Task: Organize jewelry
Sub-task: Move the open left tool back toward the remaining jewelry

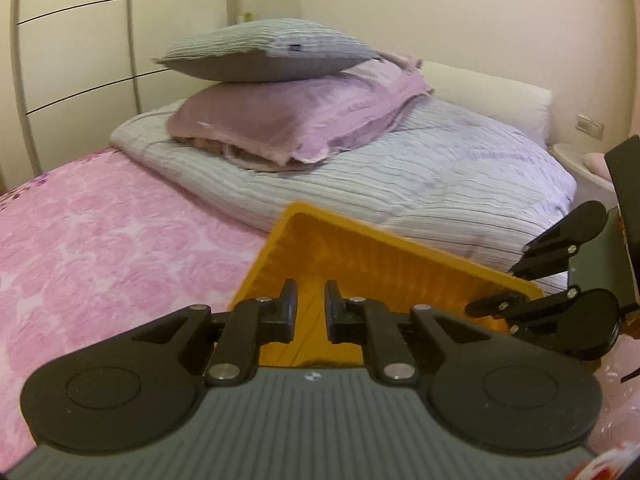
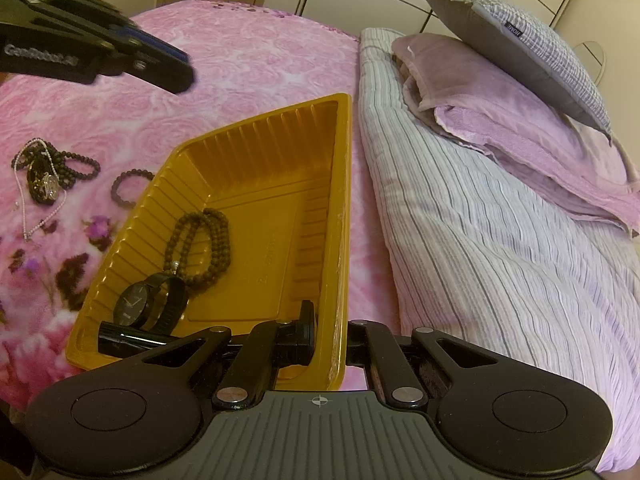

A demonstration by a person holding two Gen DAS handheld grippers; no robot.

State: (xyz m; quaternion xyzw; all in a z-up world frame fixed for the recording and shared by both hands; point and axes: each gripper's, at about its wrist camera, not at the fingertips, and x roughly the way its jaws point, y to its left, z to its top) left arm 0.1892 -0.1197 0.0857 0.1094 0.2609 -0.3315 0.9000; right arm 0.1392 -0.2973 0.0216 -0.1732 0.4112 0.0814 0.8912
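A yellow plastic tray (image 2: 264, 208) lies on the pink rose bedspread (image 2: 248, 56). In it are a brown bead string (image 2: 200, 248), a black wristwatch (image 2: 148, 304) and a black tube (image 2: 128, 340). My right gripper (image 2: 328, 336) is shut on the tray's near right rim, one finger inside and the other hidden outside. On the bedspread to the left lie a tangle of dark beads, a watch and a silver chain (image 2: 44, 172), and a single bead bracelet (image 2: 128, 188). My left gripper (image 1: 311, 312) hovers over the tray (image 1: 360, 248), narrowly open with nothing between its fingers.
A striped grey duvet (image 2: 480, 240) lies folded right behind the tray, with a lilac blanket (image 2: 500, 100) and a grey pillow (image 2: 520, 40) stacked on it. Cream wardrobe doors (image 1: 80, 60) stand beyond the bed. A white bedside table (image 1: 580, 160) is at the far right.
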